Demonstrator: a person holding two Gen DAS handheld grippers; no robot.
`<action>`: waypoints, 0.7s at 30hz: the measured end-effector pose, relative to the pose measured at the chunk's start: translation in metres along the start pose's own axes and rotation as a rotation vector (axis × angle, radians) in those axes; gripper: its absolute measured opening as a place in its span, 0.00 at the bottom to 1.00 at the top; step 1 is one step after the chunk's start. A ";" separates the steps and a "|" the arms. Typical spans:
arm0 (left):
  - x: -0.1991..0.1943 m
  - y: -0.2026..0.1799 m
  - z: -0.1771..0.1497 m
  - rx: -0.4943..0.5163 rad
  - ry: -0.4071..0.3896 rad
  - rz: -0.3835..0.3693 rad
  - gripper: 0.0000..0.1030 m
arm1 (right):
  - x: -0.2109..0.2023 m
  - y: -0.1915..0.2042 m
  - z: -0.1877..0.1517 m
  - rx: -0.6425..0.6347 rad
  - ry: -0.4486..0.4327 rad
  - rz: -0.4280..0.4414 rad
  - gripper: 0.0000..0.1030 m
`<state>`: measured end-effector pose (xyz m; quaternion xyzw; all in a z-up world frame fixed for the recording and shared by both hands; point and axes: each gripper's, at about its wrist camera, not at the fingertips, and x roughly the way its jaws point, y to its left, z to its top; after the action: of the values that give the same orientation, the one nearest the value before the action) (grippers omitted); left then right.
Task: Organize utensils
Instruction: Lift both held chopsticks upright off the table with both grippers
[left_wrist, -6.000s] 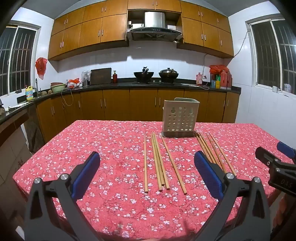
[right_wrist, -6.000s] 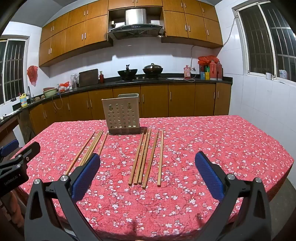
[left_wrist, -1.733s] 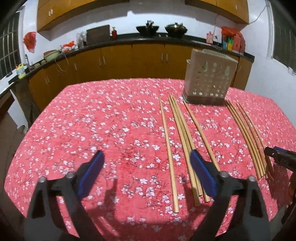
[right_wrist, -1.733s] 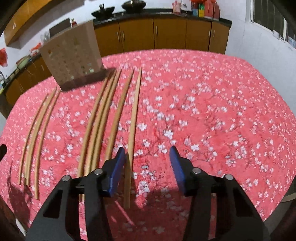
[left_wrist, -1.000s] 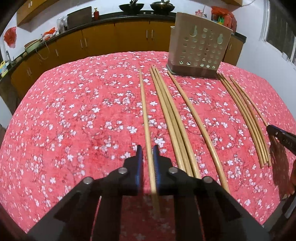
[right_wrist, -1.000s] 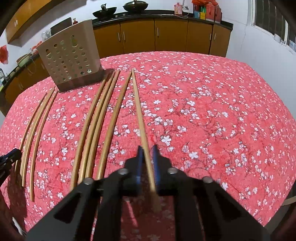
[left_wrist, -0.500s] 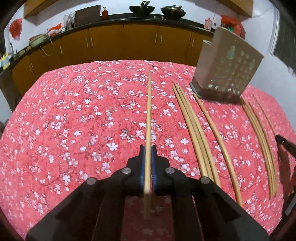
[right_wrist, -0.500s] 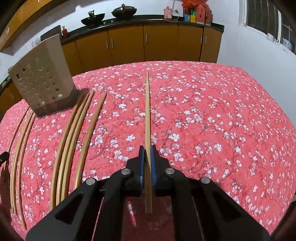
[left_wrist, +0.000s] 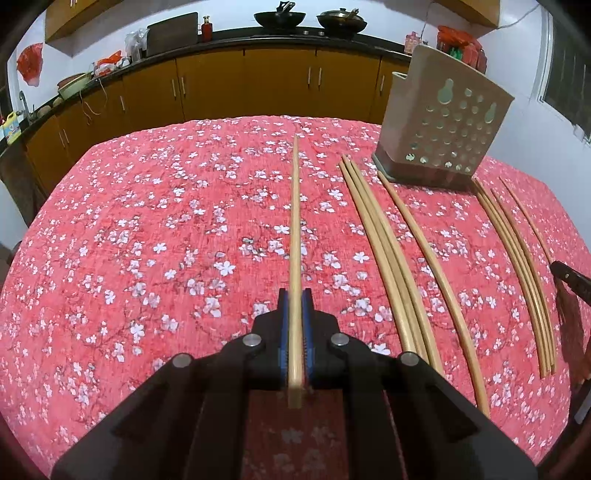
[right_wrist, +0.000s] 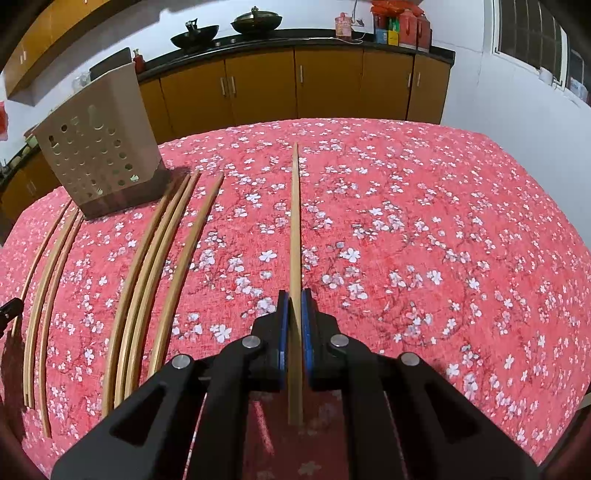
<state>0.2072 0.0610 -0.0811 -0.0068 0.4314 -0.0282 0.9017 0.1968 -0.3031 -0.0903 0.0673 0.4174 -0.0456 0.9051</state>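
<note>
My left gripper is shut on a wooden chopstick that points straight ahead above the red flowered tablecloth. My right gripper is shut on another chopstick, also pointing forward. The beige perforated utensil holder stands upright at the far side of the table, to the right in the left wrist view and as the holder to the left in the right wrist view. Several loose chopsticks lie on the cloth between the two grippers, and further loose chopsticks show left of my right gripper.
The table's floral cloth drops off at the near and side edges. Brown kitchen cabinets and a counter with two woks run behind the table. A white wall and window are on the right.
Both grippers closed on a chopstick each and lifted it off the cloth. The left view swung left, the right view swung right, so the holder slid toward the frame edges.
</note>
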 end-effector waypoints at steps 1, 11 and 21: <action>-0.001 0.000 0.000 -0.004 0.006 -0.001 0.08 | -0.002 -0.001 0.000 0.007 -0.001 0.007 0.07; -0.053 0.011 0.024 -0.037 -0.136 -0.011 0.07 | -0.062 -0.014 0.026 0.029 -0.192 0.032 0.07; -0.098 0.014 0.055 -0.073 -0.289 -0.036 0.07 | -0.098 -0.019 0.048 0.040 -0.326 0.045 0.07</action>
<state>0.1897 0.0800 0.0294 -0.0513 0.2977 -0.0275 0.9529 0.1670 -0.3270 0.0135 0.0864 0.2622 -0.0441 0.9601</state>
